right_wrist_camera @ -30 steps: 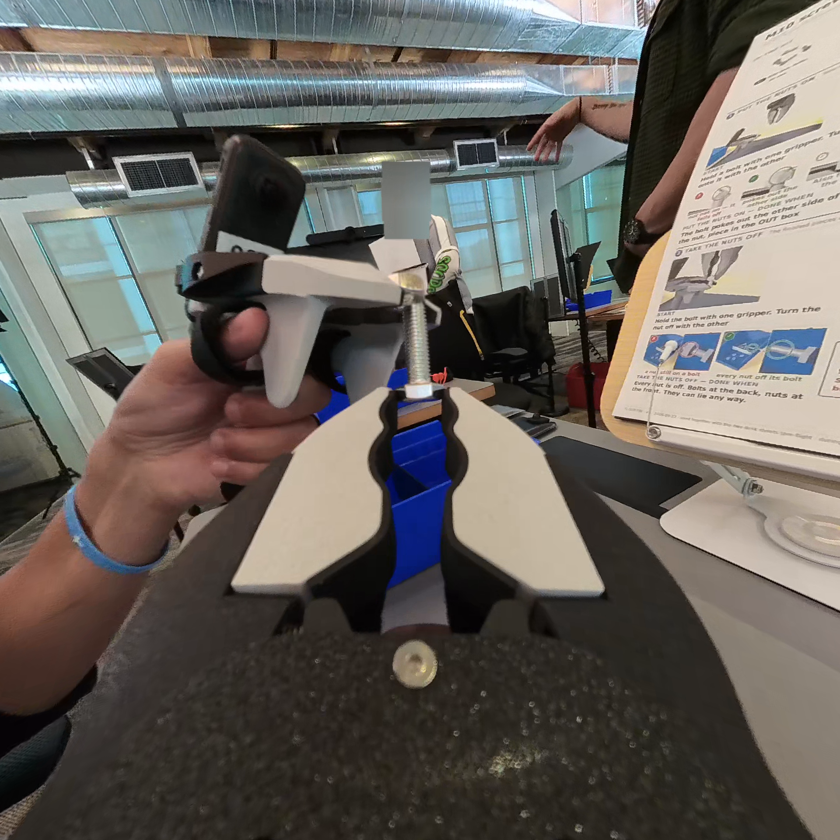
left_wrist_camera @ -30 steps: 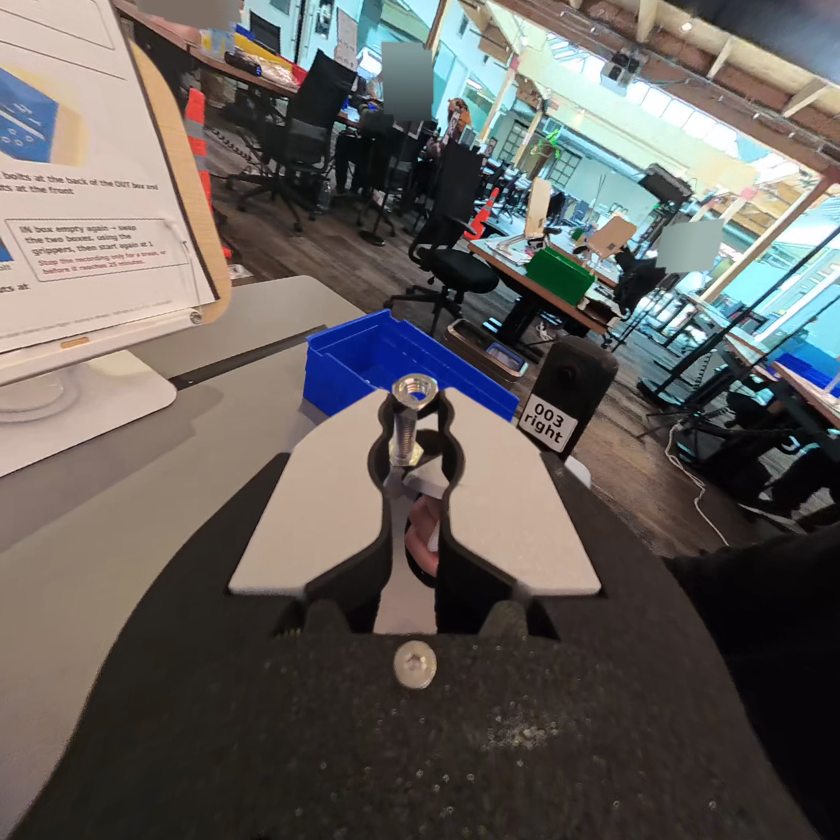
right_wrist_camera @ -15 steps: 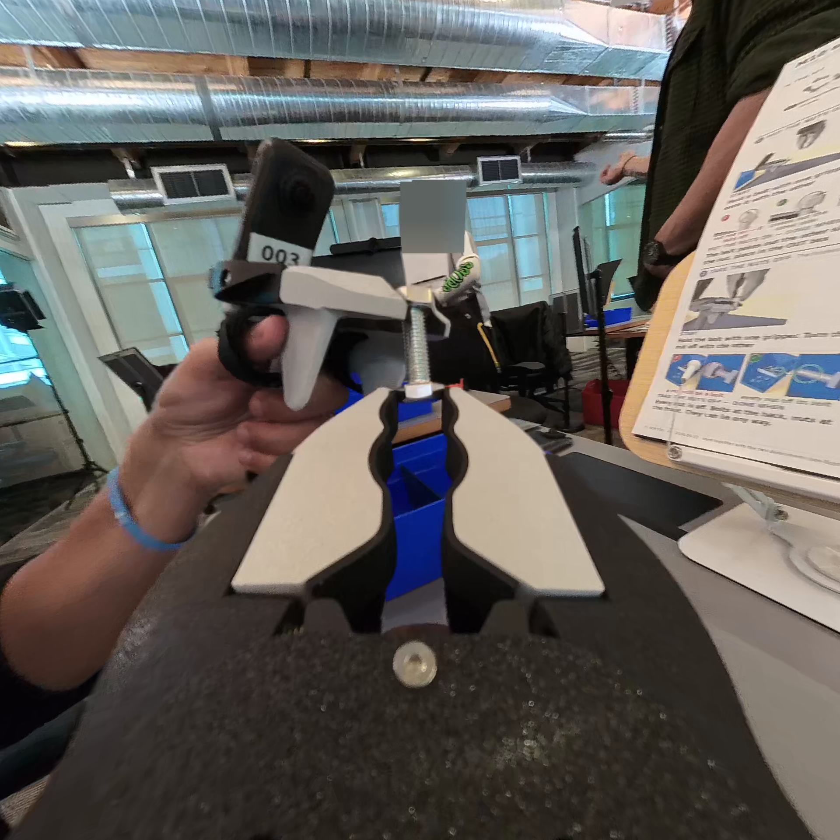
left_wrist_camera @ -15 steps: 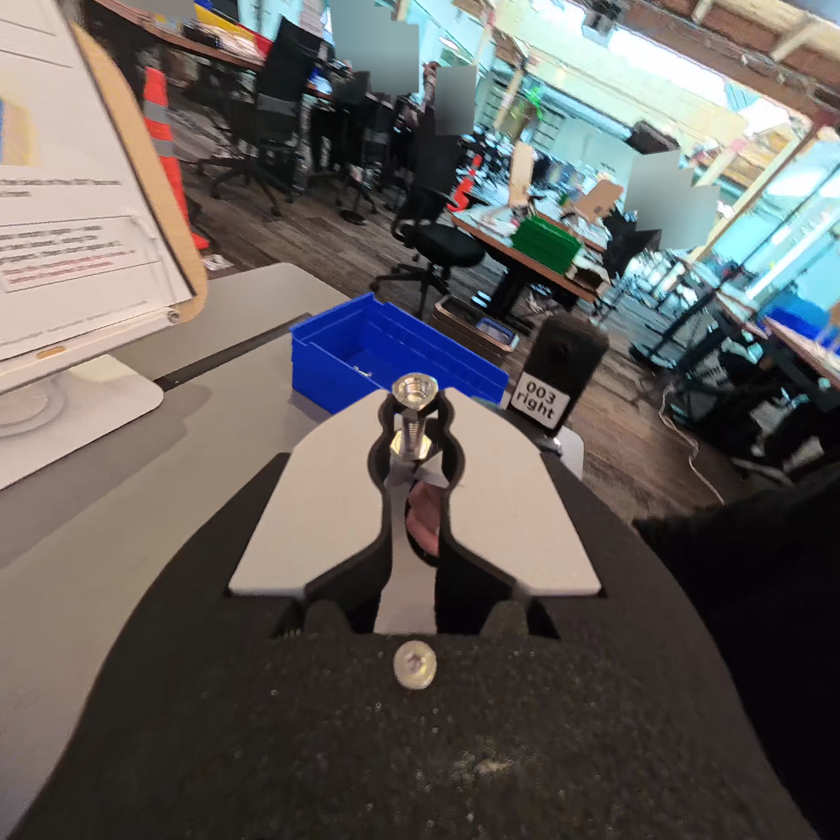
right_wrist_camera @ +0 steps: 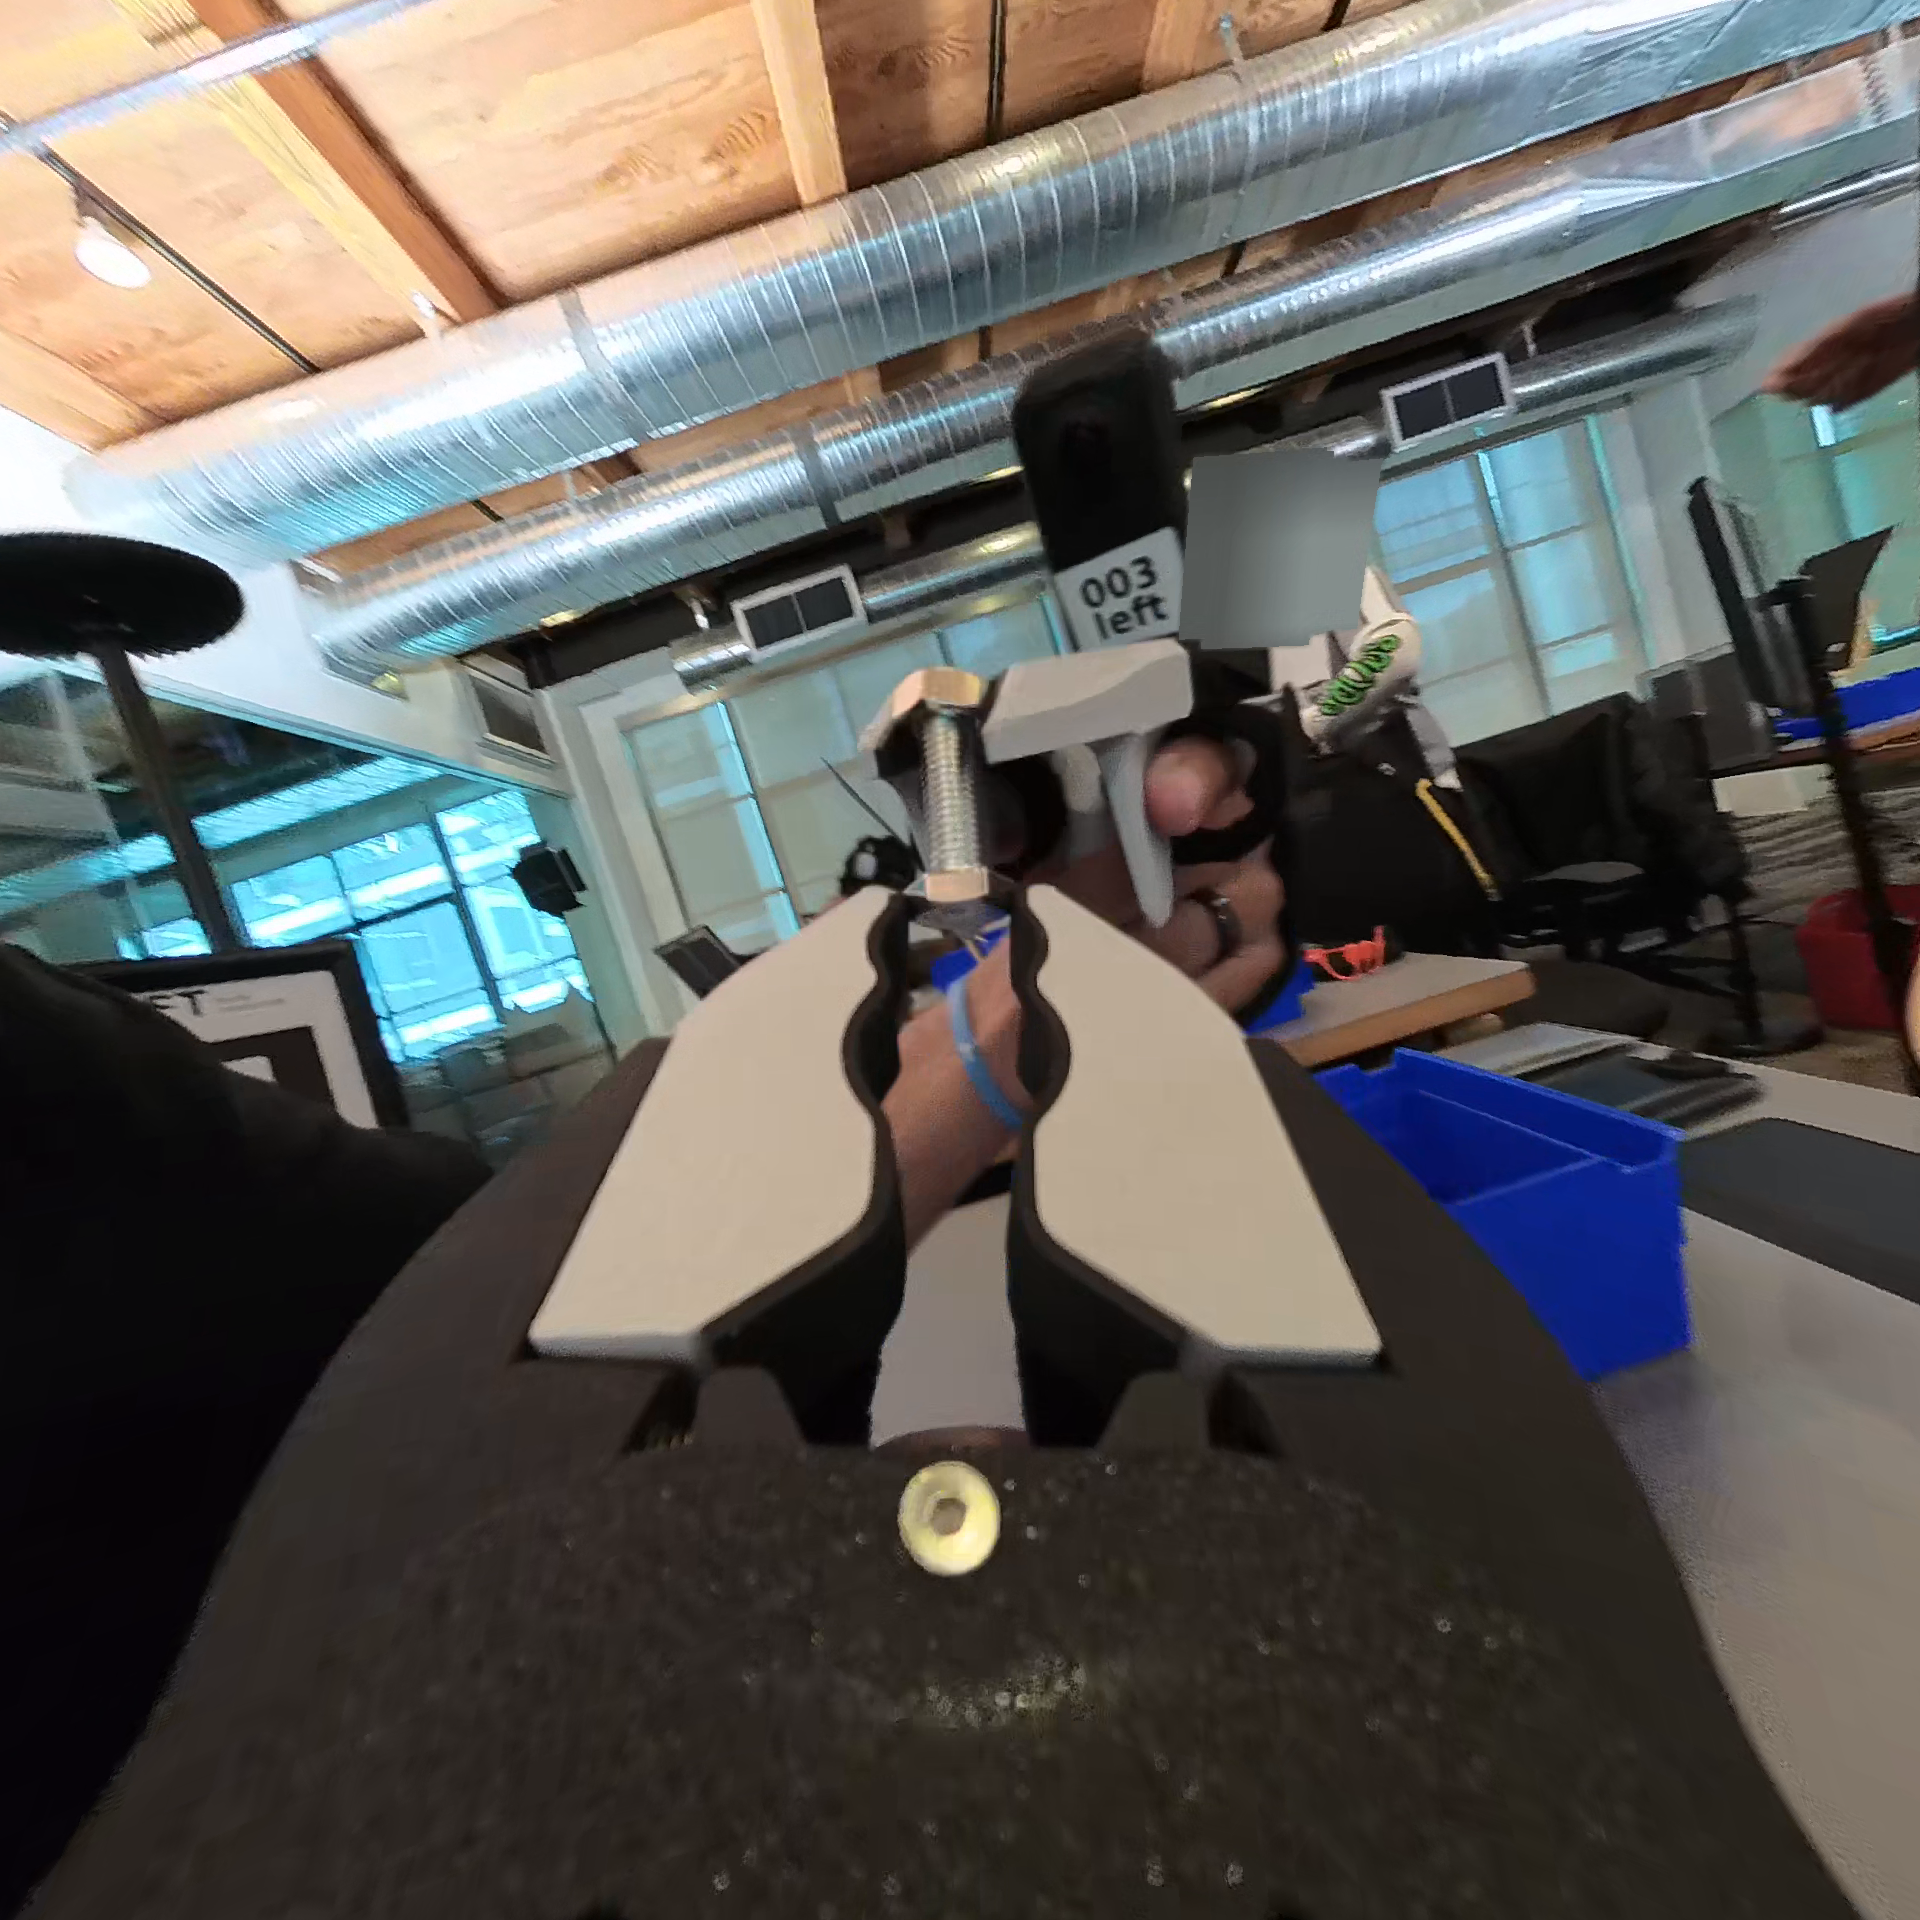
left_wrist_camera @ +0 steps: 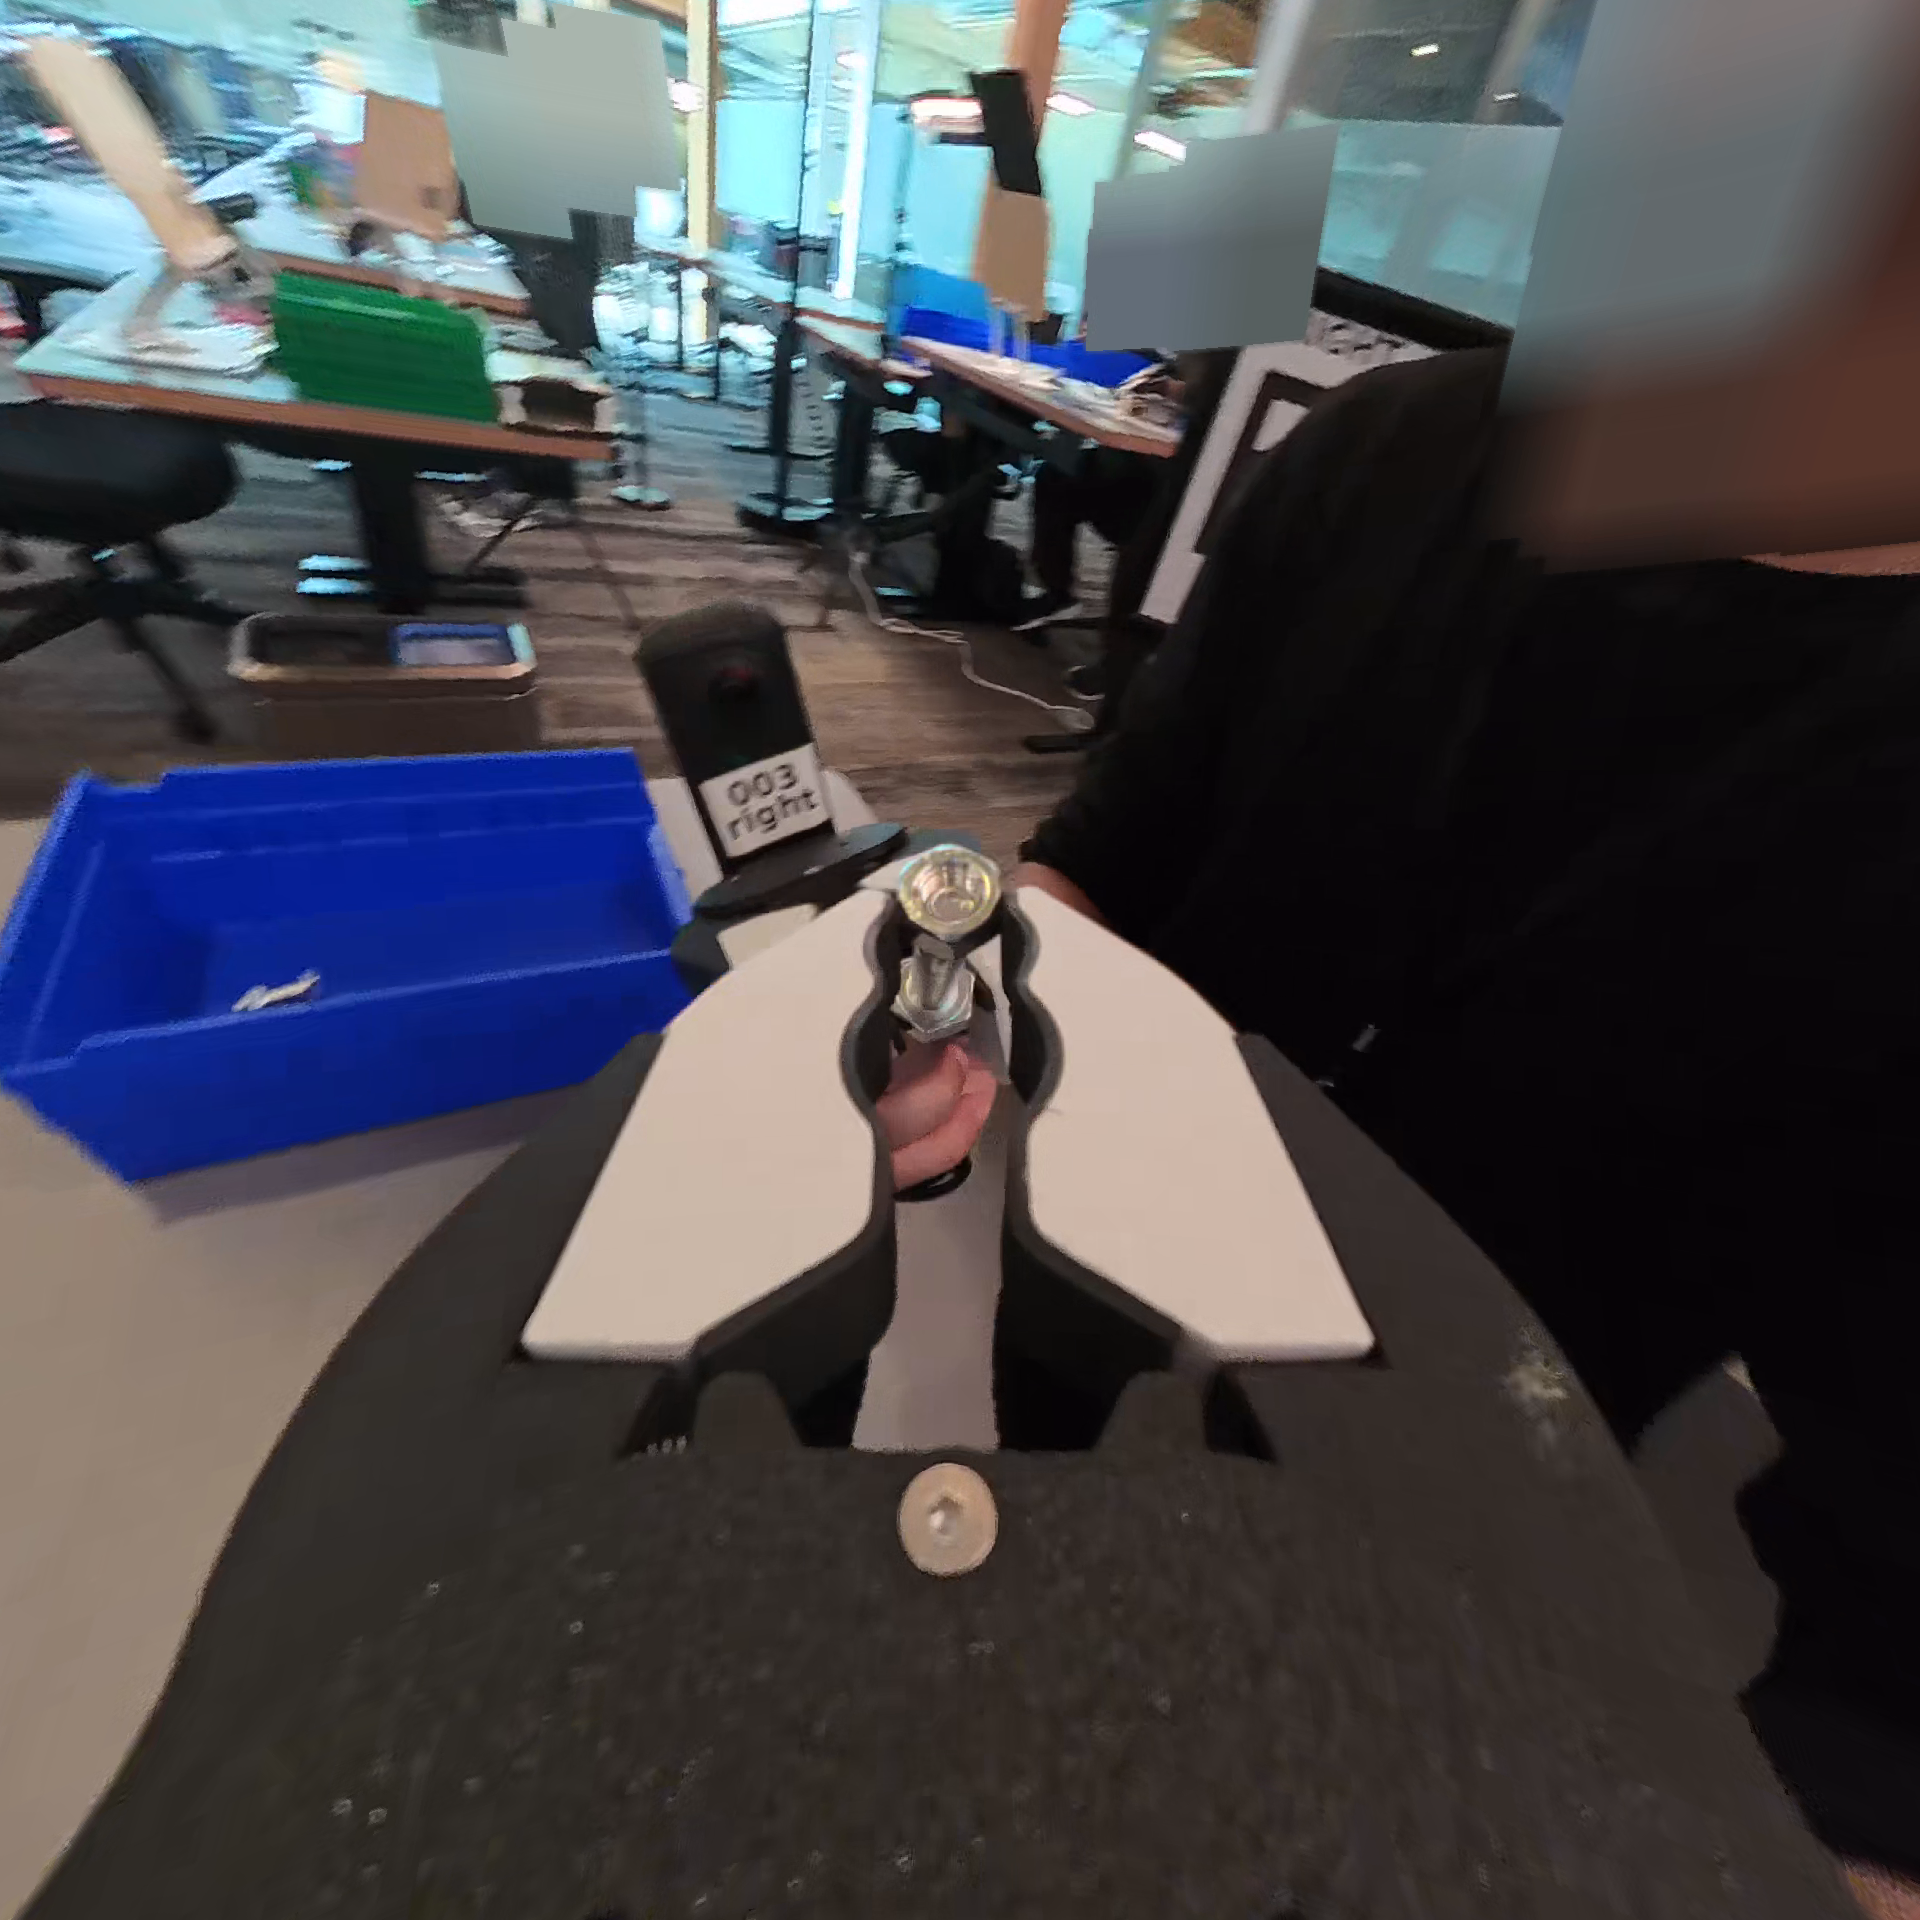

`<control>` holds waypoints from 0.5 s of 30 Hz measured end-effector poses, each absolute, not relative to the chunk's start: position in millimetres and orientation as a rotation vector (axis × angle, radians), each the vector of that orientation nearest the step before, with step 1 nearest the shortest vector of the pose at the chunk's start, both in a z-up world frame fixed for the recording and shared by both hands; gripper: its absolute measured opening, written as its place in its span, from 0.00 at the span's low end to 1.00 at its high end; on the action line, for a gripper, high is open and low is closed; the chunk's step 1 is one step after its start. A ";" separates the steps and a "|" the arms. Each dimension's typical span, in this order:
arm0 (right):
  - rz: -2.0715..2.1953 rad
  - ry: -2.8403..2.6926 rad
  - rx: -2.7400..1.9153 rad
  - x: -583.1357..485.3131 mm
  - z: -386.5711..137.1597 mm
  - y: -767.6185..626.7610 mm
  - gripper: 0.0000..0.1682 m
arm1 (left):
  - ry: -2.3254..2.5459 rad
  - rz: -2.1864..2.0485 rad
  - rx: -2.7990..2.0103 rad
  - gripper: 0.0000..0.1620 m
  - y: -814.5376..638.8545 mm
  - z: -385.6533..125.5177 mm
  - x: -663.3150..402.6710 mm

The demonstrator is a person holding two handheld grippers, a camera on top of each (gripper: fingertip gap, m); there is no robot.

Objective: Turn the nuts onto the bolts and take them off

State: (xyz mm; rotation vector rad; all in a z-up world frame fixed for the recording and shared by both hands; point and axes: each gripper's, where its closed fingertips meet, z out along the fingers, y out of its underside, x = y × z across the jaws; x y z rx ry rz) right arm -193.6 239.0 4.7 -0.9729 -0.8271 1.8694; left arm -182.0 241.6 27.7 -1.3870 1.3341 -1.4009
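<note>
My left gripper [left_wrist_camera: 948, 920] is shut on the hex head of a steel bolt [left_wrist_camera: 948, 896]. The threaded shaft runs away from the head, with a nut [left_wrist_camera: 932, 1013] on it. In the right wrist view the bolt [right_wrist_camera: 948, 795] hangs from the left gripper [right_wrist_camera: 1039, 712]. My right gripper [right_wrist_camera: 954, 906] is shut on the nut [right_wrist_camera: 954, 886] at the shaft's lower end. Both are held in the air in front of the person. A hand shows behind each set of fingers.
A blue bin [left_wrist_camera: 343, 1049] stands on the grey table [left_wrist_camera: 156, 1351] to the left, with a small metal piece [left_wrist_camera: 275, 992] inside. It also shows in the right wrist view [right_wrist_camera: 1507, 1174]. The person's dark-clothed torso [left_wrist_camera: 1558, 935] is close on the right. My two grippers' fingertips are within a few centimetres of each other.
Both grippers have swung round together with the bolt and nut still held. The instruction stand has left both views. The blue bin now lies to the left in the left wrist view.
</note>
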 end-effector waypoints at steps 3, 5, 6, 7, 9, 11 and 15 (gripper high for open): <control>1.999 -0.821 -0.949 -193.1 8.9 232.9 0.11 | 1.416 -1.457 -1.281 0.10 237.8 32.1 -178.6; 2.078 -0.799 -0.926 -191.0 11.0 231.1 0.11 | 1.461 -1.462 -1.240 0.10 236.8 33.5 -176.3; 2.107 -0.784 -0.918 -189.7 11.8 231.2 0.11 | 1.476 -1.450 -1.224 0.10 237.0 33.8 -175.5; 2.124 -0.779 -0.915 -188.8 11.7 231.1 0.11 | 1.496 -1.441 -1.219 0.10 237.0 33.2 -175.6; 2.141 -0.772 -0.921 -188.2 10.2 231.5 0.11 | 1.537 -1.433 -1.237 0.10 236.3 30.6 -177.7; 2.101 -0.755 -0.955 -188.7 7.4 237.0 0.11 | 1.536 -1.374 -1.294 0.10 243.5 27.4 -177.1; 1.865 -0.759 -1.029 -190.3 1.3 251.0 0.11 | 1.466 -1.290 -1.427 0.10 257.6 22.8 -174.0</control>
